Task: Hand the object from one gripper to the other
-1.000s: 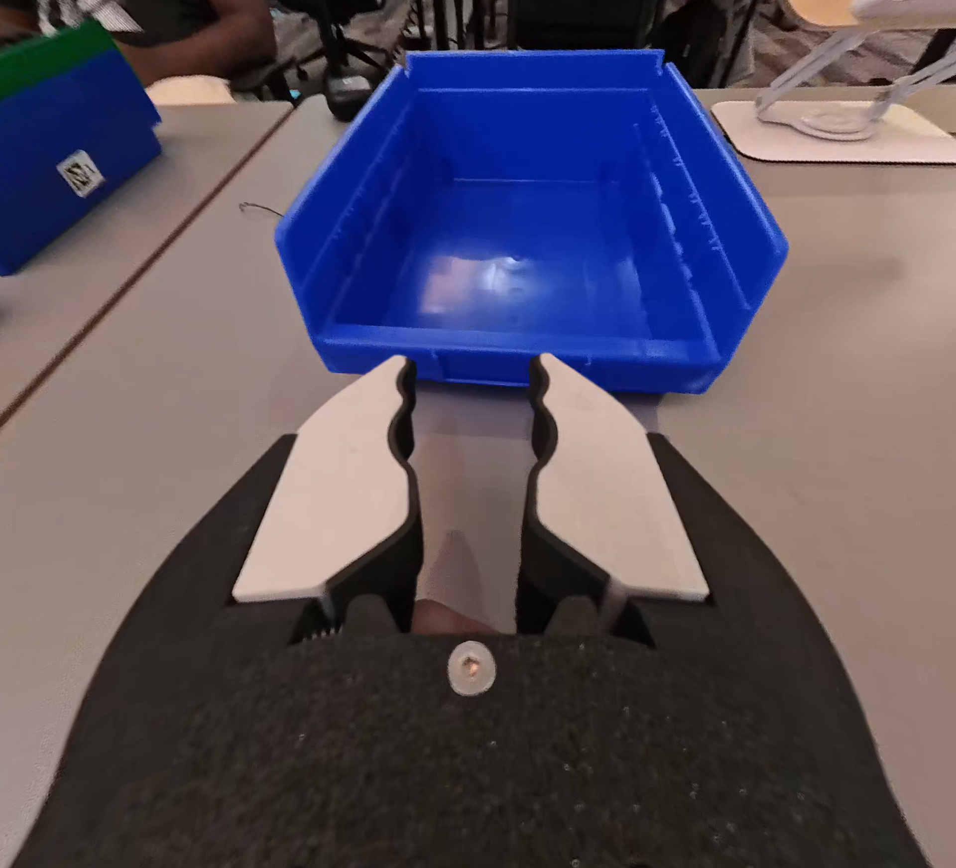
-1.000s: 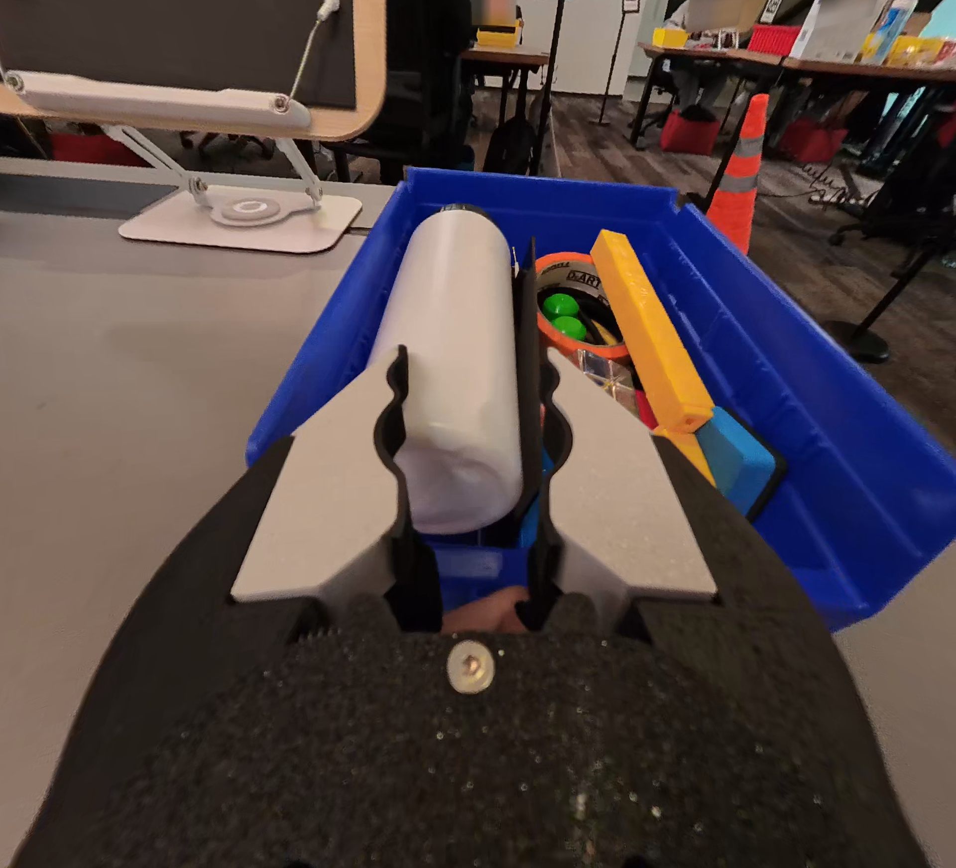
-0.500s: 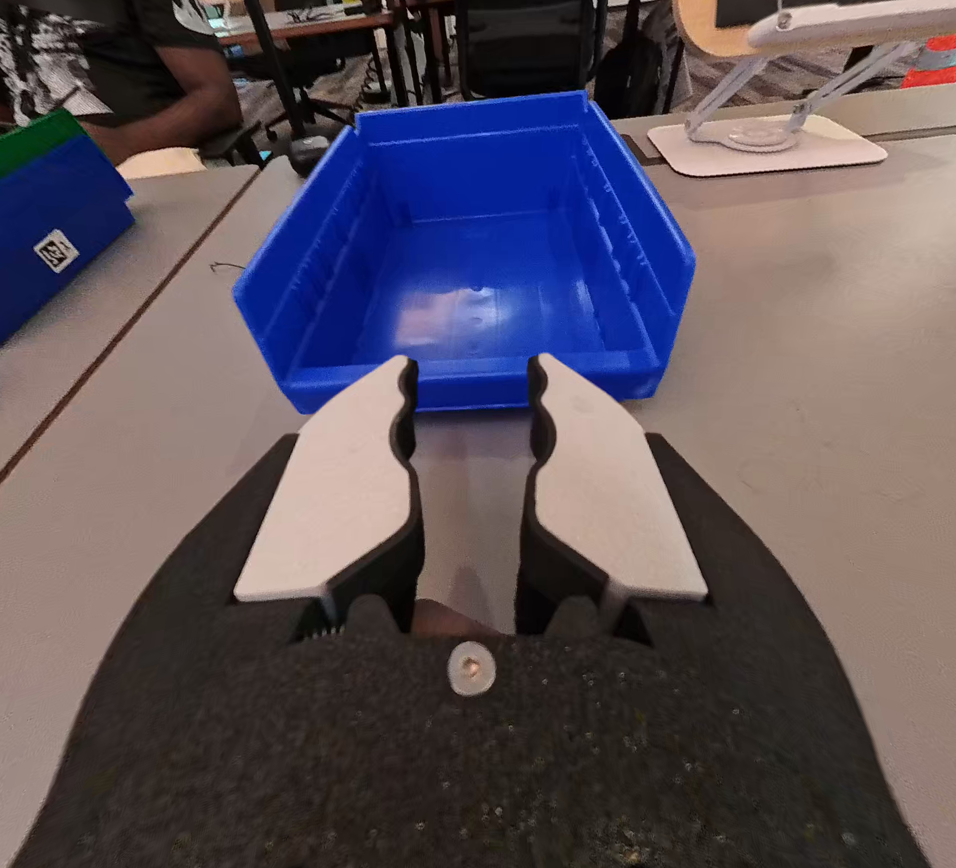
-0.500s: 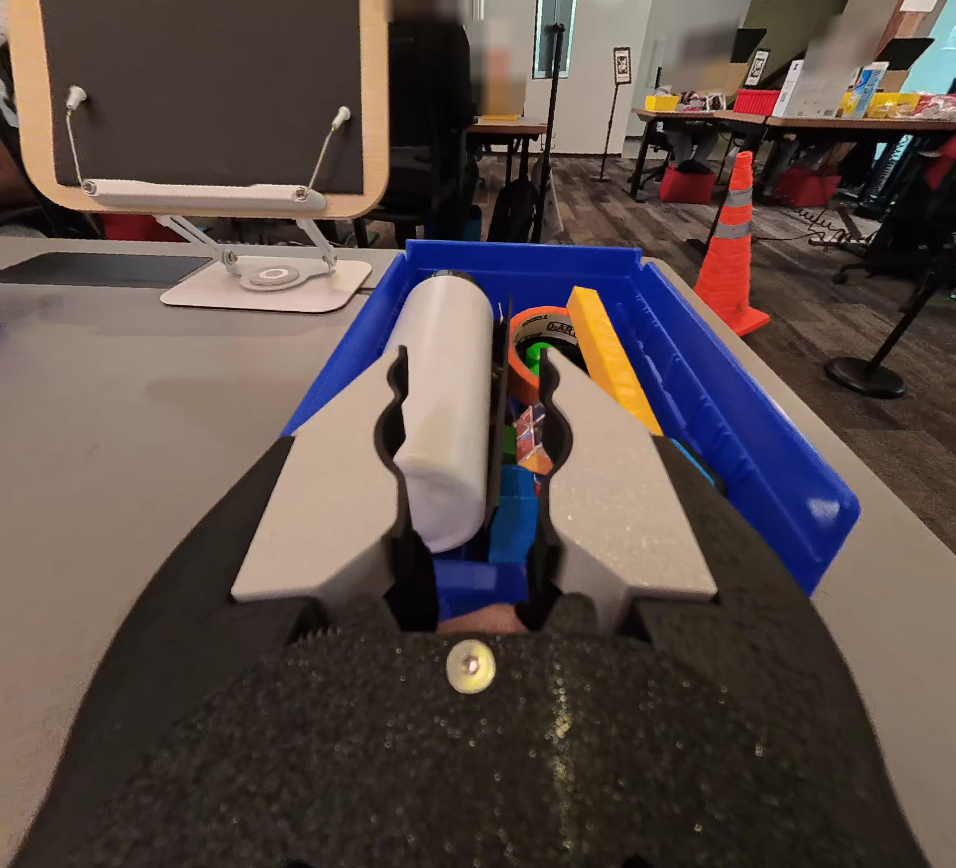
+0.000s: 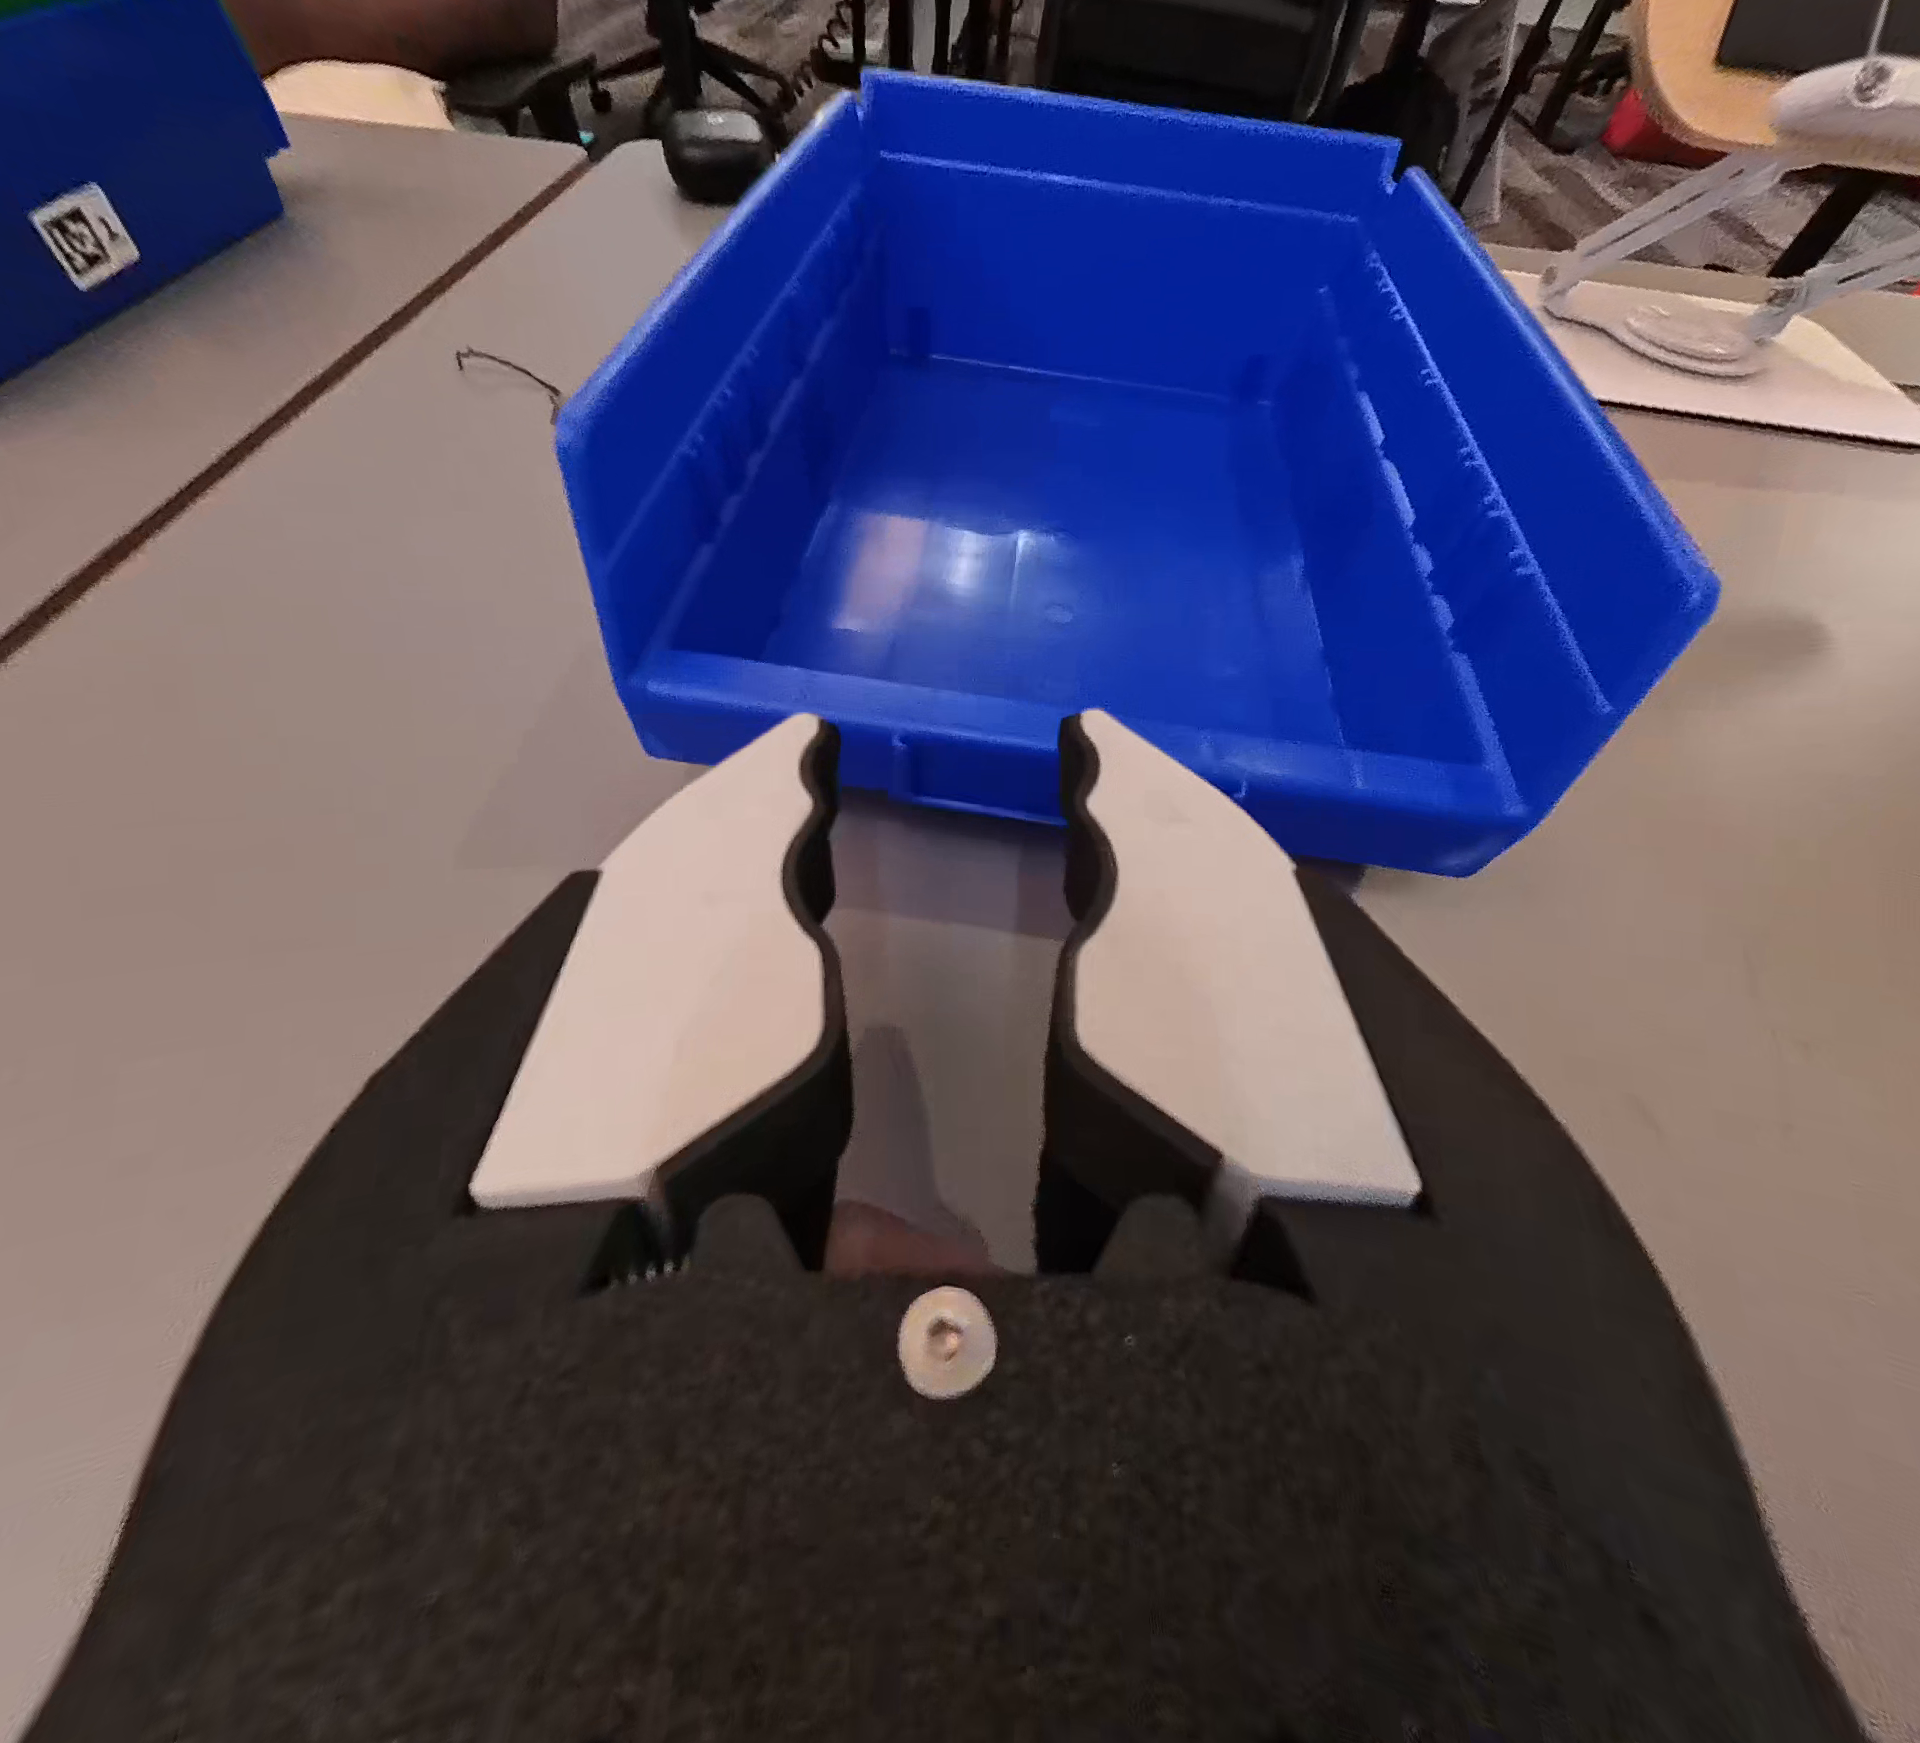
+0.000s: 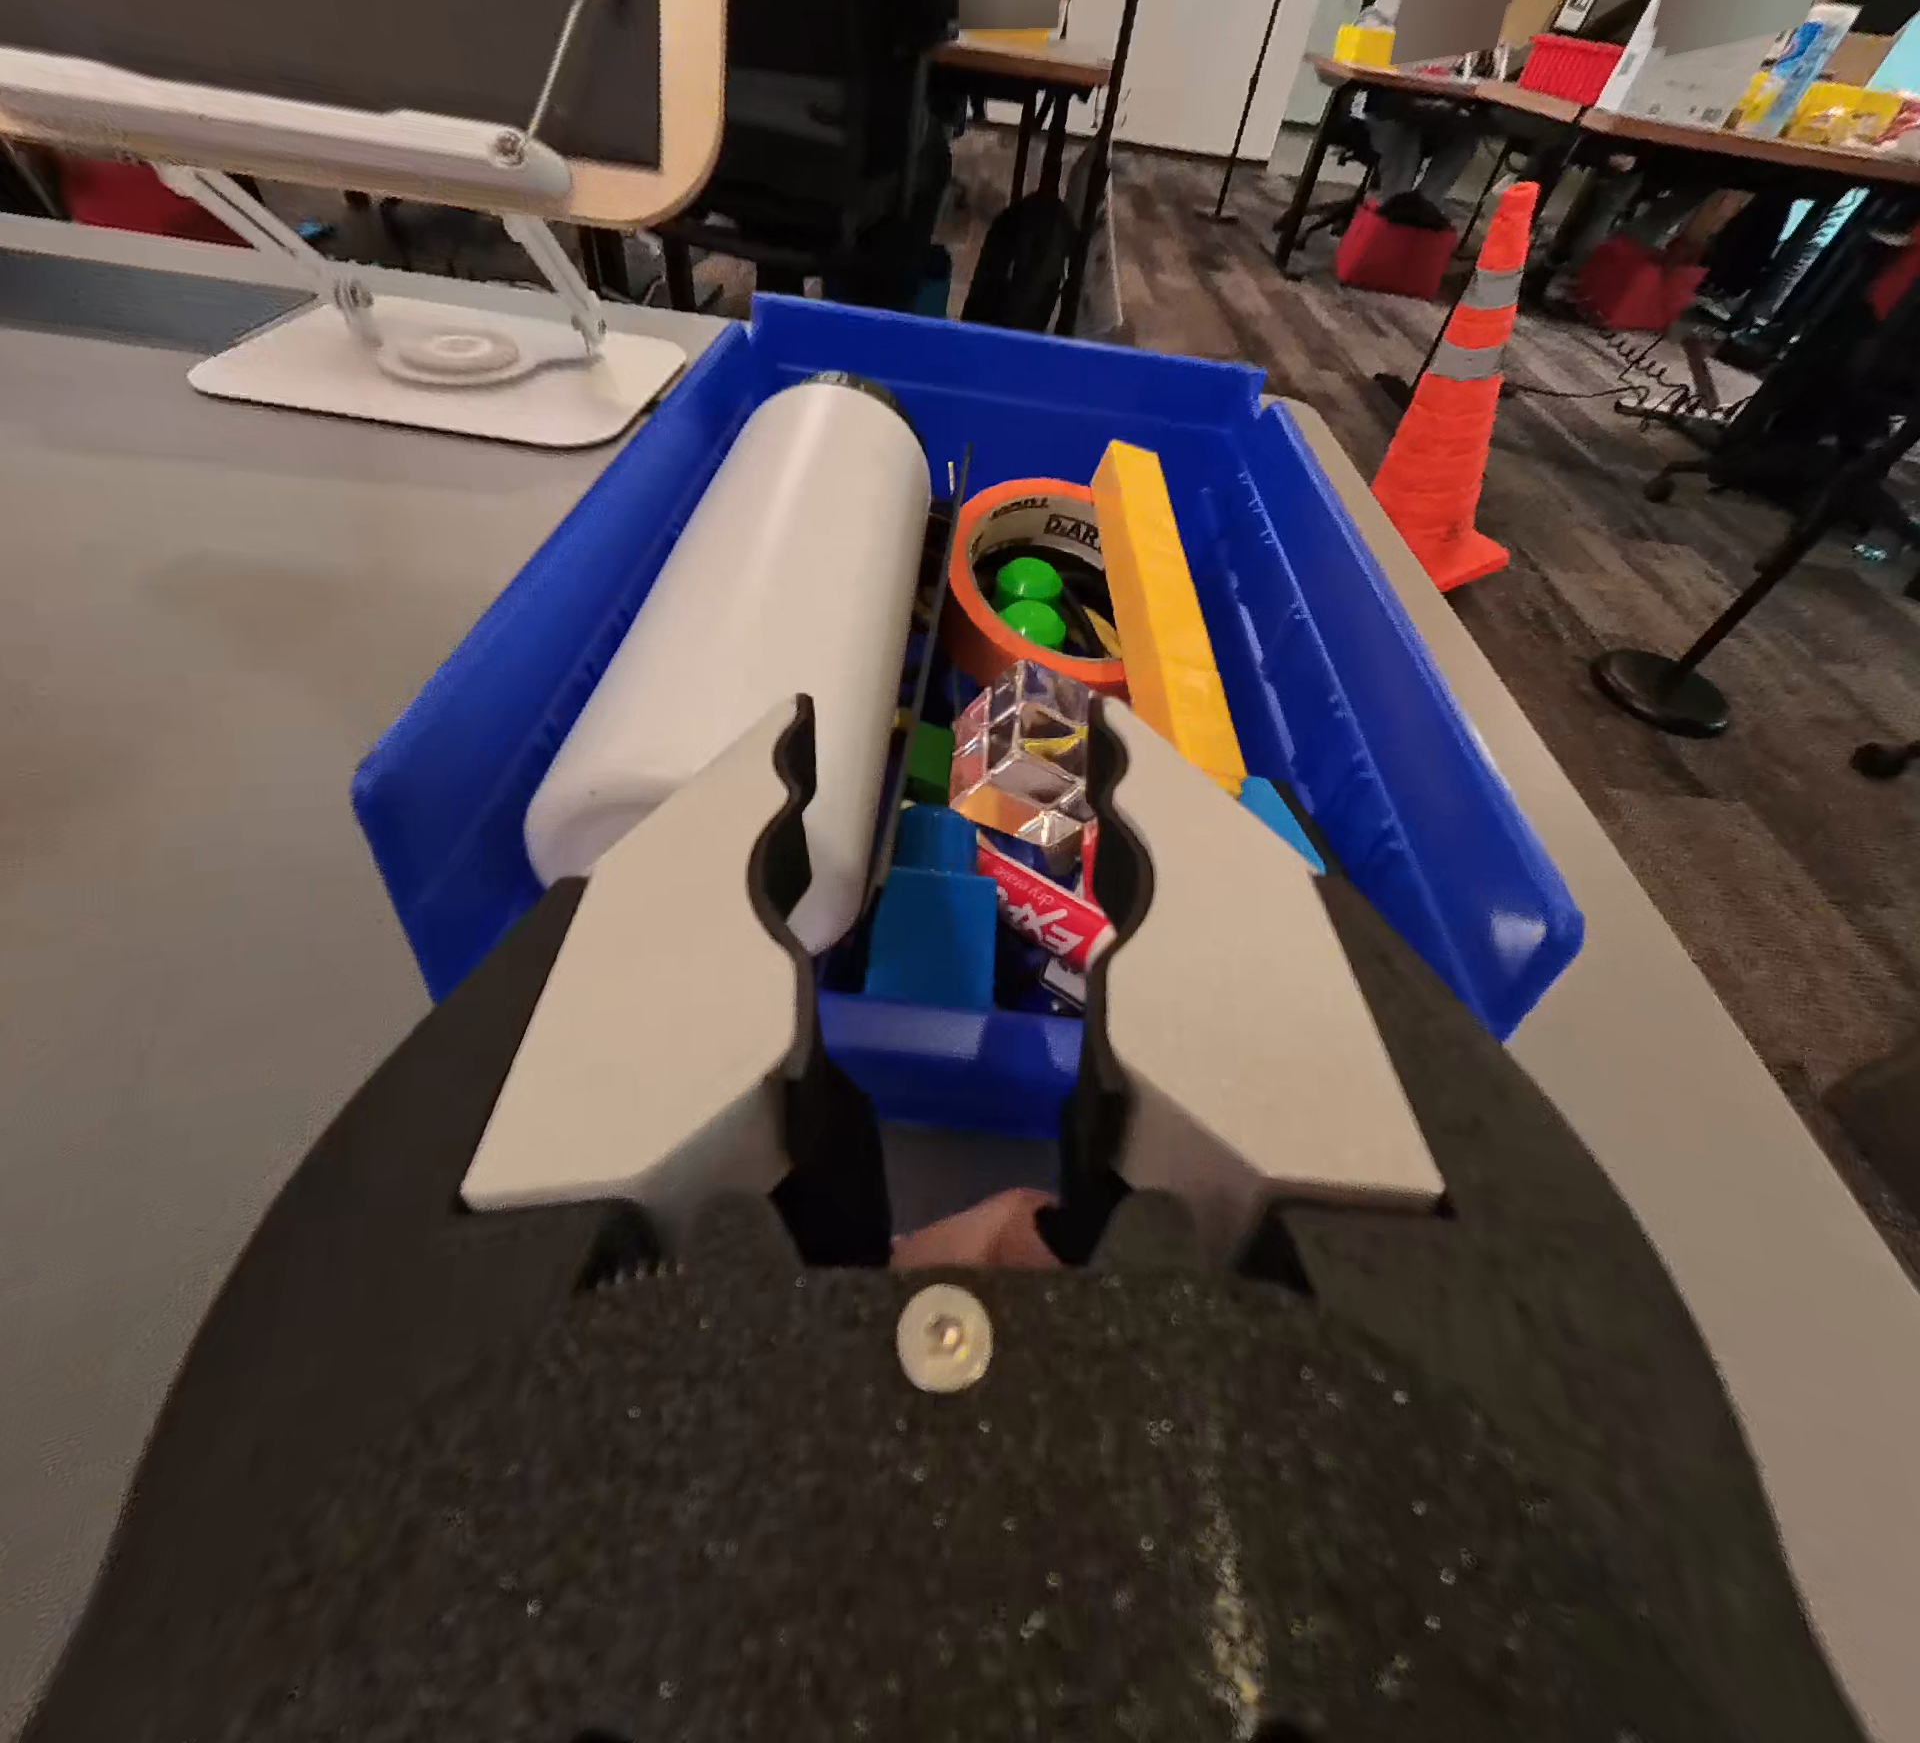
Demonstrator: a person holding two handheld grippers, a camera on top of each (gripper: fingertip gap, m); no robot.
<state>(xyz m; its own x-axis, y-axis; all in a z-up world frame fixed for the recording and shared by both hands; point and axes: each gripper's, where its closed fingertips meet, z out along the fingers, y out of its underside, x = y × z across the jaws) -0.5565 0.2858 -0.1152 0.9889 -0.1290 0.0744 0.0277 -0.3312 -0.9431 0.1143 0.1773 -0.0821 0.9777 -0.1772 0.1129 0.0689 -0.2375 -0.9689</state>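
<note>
Grey-fingered and parted with nothing between them, the left gripper hangs over the grey tabletop just short of a bare blue plastic bin. The right gripper is likewise spread and holds nothing, poised at the near wall of a second blue plastic bin. Inside lie a blue block, a clear faceted cube, a white cylindrical bottle, a long yellow bar and an orange tape roll. Beyond stands an orange traffic cone.

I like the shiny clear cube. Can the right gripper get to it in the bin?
Probably yes. The right gripper is open and empty, and the clear cube sits on top of the pile, just ahead between the jaws, with nothing covering it.
</note>
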